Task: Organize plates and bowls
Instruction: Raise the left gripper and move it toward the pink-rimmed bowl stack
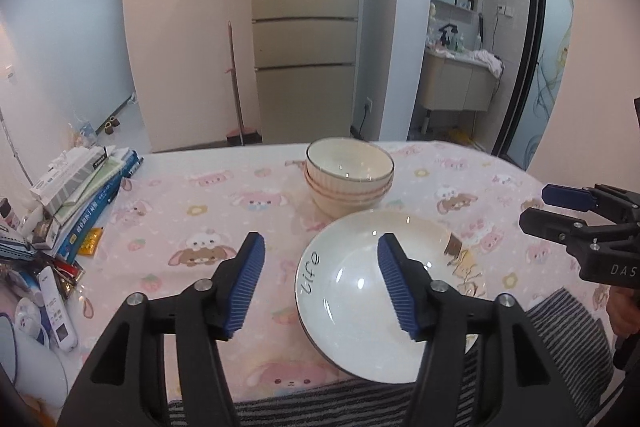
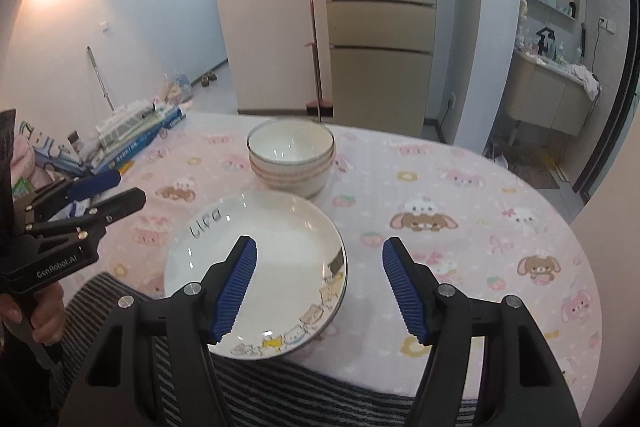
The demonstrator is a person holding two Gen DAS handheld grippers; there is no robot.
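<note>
White plate lies under the left finger of the wide-spread right gripper

You are working with two matching tools. The left gripper is showing matte black plastic arms, ribbed blue pads and silver screw heads at its pivots; its body is carrying white "GenRobot.AI" lettering. The right gripper is showing the same black arms, blue ribbed pads and silver screws, with white "DAS" lettering. Your bare-skinned left hand is showing at its handle.
</note>
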